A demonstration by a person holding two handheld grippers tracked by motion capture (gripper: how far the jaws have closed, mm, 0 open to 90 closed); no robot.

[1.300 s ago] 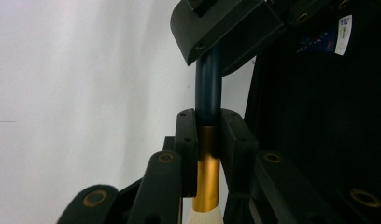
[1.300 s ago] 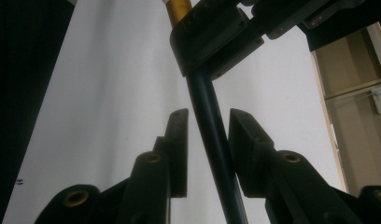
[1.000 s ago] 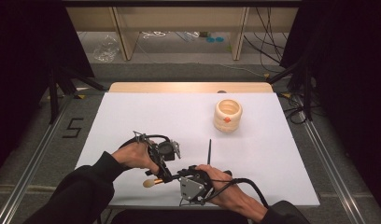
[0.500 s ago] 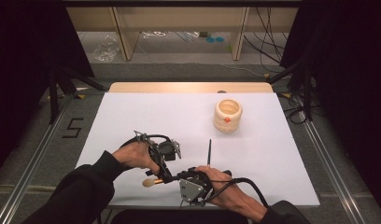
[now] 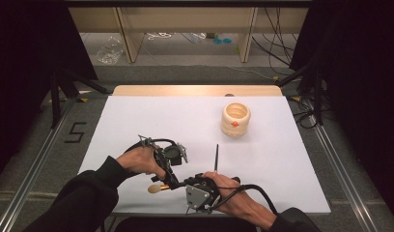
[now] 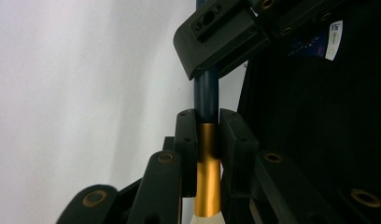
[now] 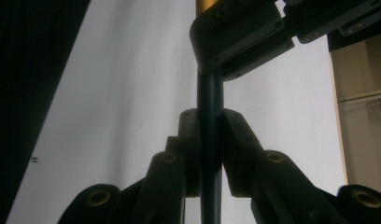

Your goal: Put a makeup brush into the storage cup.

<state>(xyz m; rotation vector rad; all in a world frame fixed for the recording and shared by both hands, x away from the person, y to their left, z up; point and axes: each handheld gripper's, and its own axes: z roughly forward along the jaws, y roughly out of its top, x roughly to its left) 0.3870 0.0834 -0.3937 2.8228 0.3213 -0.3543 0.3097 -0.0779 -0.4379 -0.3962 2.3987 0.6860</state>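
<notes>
**Brush pinched by both grippers, near edge of table**

Makeup brush [image 5: 159, 186] sits at the table's [image 5: 137, 121] near edge, left of centre. Left gripper [image 6: 208, 140] clamps the gold ferrule; right gripper [image 7: 209, 144] clamps the dark handle just beyond it. Judgement: light, stiff, smooth round shaft that could roll or slip; soft bristles, so grip ferrule or handle. Second thin brush [image 5: 216, 158] lies loose nearby; ribbed cream holder [image 5: 235, 119] towards far right corner. Versus 1 s ago: no visible change.
</notes>
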